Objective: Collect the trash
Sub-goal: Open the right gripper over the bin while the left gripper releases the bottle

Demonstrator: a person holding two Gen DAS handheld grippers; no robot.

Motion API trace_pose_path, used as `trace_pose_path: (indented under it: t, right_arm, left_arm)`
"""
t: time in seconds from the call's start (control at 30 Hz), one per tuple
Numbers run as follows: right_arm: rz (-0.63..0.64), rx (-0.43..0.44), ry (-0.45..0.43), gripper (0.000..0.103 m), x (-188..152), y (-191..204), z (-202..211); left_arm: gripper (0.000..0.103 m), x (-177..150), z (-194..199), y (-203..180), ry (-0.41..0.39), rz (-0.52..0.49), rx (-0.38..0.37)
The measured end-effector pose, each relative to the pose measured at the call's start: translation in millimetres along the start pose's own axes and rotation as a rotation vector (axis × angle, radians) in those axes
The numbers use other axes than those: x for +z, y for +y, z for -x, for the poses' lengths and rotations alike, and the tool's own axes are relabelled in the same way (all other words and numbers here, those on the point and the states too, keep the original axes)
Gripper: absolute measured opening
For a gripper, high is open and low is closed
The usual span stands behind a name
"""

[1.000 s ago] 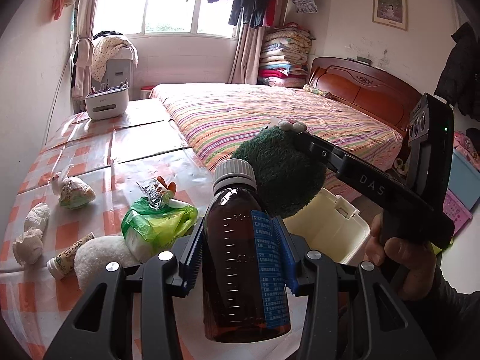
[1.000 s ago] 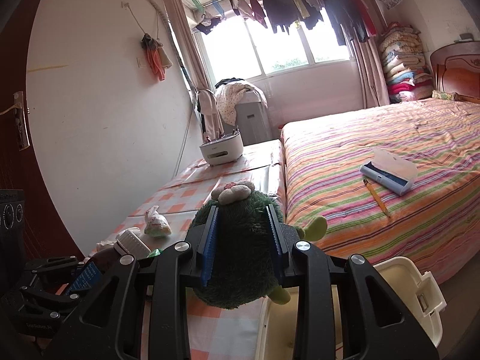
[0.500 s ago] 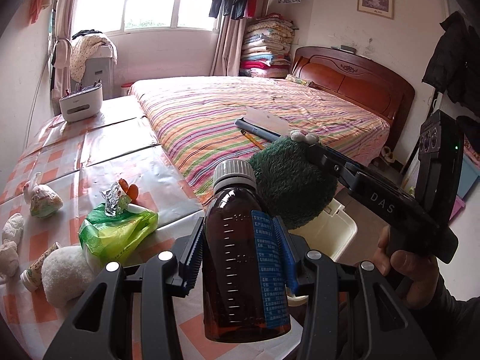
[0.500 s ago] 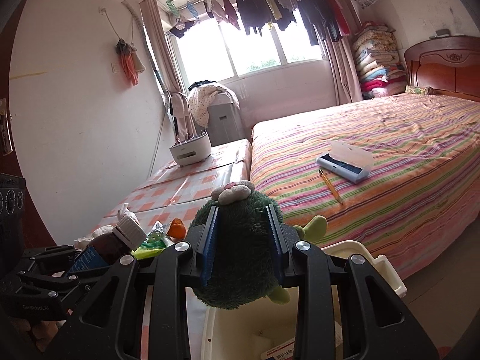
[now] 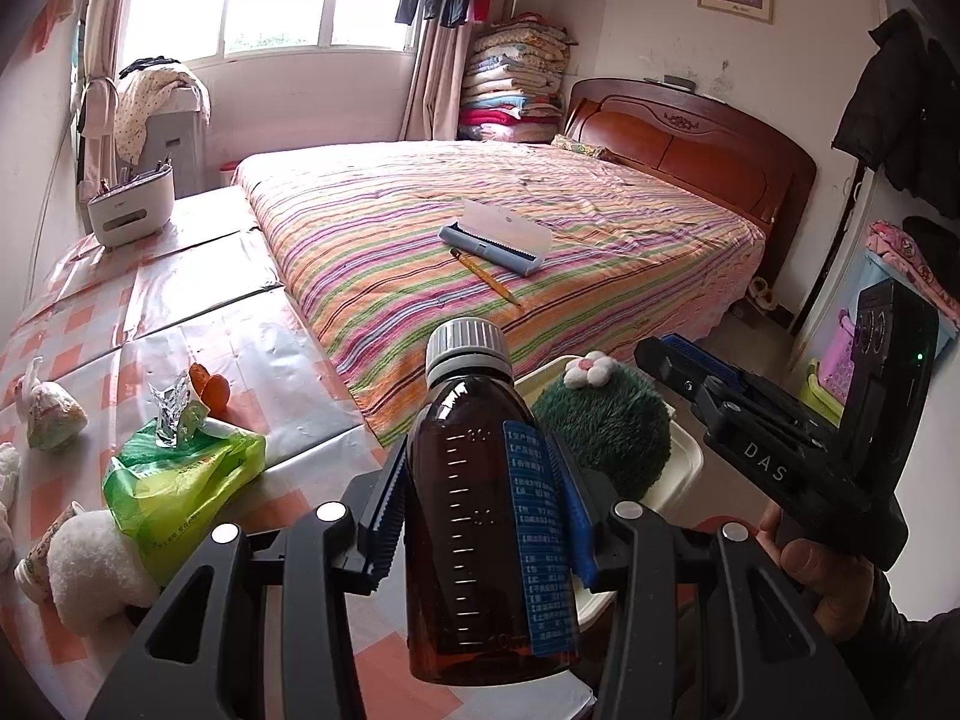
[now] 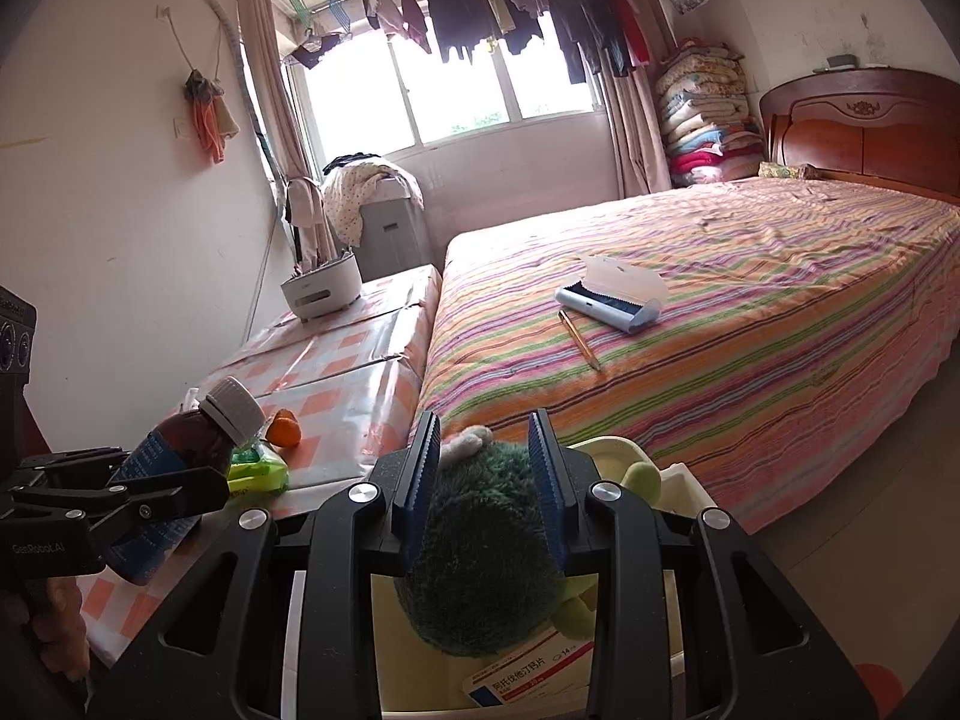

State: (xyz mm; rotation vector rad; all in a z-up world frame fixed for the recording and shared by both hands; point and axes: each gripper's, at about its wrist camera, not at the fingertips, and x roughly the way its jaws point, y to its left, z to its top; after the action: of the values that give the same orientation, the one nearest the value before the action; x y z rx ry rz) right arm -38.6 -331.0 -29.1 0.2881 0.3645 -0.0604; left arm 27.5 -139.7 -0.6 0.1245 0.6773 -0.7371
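Note:
A brown medicine bottle [image 5: 474,516] with a grey cap and a blue label stands upright between the pads of my left gripper [image 5: 480,474], which is shut on it. The right wrist view shows the same bottle [image 6: 180,450] at the lower left, held over the table's edge. My right gripper [image 6: 485,462] is shut on a dark green plush toy [image 6: 486,570] with a white flower on top. The plush [image 5: 606,420] hangs low in the mouth of a white bin [image 6: 690,492] on the floor between table and bed. A medicine box [image 6: 528,678] lies inside the bin.
The checked table [image 5: 180,312] holds a green plastic bag [image 5: 180,480], orange peel [image 5: 210,387], a white plush [image 5: 96,564], a small knotted bag [image 5: 51,414] and a white holder [image 5: 129,210]. The striped bed [image 5: 600,228] carries a pencil case [image 5: 498,237] and a pencil.
Both grippers have swung right, away from the table towards the bin. The plush has sunk from above the bin's rim into its mouth. Both grips are unchanged.

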Motion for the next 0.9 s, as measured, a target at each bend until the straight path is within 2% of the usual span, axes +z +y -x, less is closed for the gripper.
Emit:
trace_pose_path:
  t: [0.13, 0.2, 0.3, 0.5, 0.9]
  right_arm:
    - [0.008, -0.019, -0.01, 0.032, -1, 1, 2]
    - [-0.001, -0.024, -0.01, 0.045, -1, 0, 2]
    - [-0.01, -0.045, -0.017, 0.058, -1, -1, 2]
    - [-0.039, -0.092, -0.041, 0.072, 1, -9, 5]
    - [-0.092, -0.131, -0.069, 0.075, 4, -23, 11]
  left_arm:
    - [0.043, 1, -3, 0, 0.006, 0.003, -0.005]
    - [0.043, 1, -4, -1, 0.007, 0.003, -0.009]
    - [0.043, 1, -5, -2, 0.01, 0.003, -0.013]
    - [0.043, 2, -15, -7, 0.028, 0.0, -0.03]
    - [0.043, 2, -44, -25, 0.076, -0.016, -0.065]
